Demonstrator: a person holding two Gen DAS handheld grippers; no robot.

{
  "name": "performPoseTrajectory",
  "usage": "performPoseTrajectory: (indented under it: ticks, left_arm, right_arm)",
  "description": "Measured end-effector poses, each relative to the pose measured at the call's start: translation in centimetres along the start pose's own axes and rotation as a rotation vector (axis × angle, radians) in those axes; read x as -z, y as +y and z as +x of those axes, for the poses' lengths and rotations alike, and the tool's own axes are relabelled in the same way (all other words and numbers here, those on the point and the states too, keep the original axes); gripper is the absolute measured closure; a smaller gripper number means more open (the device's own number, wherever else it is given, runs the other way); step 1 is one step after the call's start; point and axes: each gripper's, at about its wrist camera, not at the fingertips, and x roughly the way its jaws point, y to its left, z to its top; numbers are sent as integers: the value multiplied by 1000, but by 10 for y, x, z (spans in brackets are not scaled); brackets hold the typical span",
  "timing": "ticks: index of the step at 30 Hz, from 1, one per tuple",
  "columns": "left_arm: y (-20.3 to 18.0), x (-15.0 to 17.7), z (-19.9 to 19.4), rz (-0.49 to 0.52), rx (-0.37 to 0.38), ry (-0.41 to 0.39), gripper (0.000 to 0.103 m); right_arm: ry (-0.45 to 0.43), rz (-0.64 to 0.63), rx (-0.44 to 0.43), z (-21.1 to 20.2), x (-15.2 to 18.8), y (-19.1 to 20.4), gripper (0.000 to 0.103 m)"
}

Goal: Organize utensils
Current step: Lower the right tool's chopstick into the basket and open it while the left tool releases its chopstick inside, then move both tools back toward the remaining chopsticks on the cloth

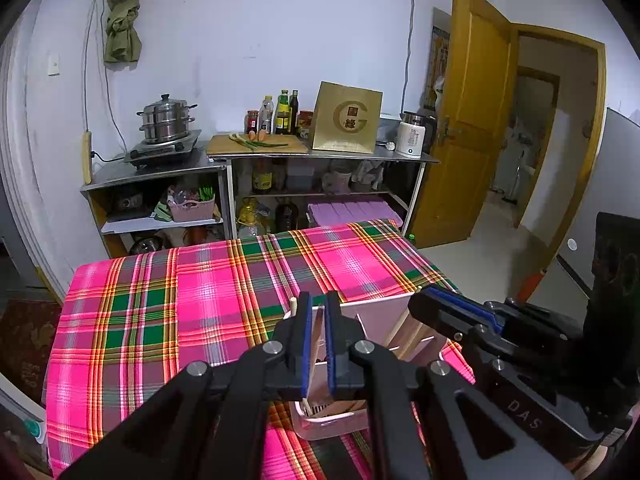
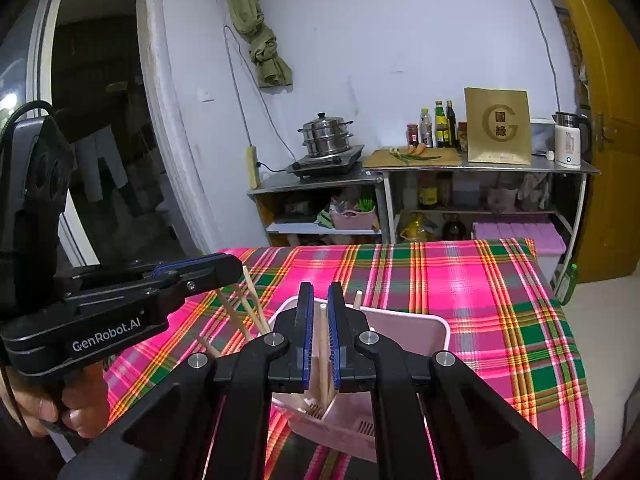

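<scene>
Both grippers hang over the pink utensil holder (image 2: 404, 332), which sits near the front edge of the table (image 1: 160, 300) with the loud pink plaid cloth, and a bunch of wooden chopsticks (image 2: 244, 312) are standing tilted in its compartments. The left gripper (image 1: 316, 344) has its blue pads only a sliver apart with one chopstick (image 1: 317, 330) in the gap, though I can't tell if it's actually squeezing it. Same deal for the right gripper (image 2: 320, 344): jaws nearly shut around an upright chopstick (image 2: 323, 356) that reaches down into the holder, can't say whether it's pinched.
</scene>
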Motion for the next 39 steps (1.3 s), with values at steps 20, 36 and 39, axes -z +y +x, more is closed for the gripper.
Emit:
performPoseTrajectory:
  ticks: [20,36,39]
  left_arm:
    - [-10,45,-76,-8,7,-76,79]
    - [-34,159,-63,-43,41,82,73]
    - [-33,176,-50,-72,37,129,73]
  right_arm:
    - [-34,-26,34,-84,37,6,90]
    - [56,-30,5,-116,116,12,88]
    - [79,-27,2,-114,128,12,88]
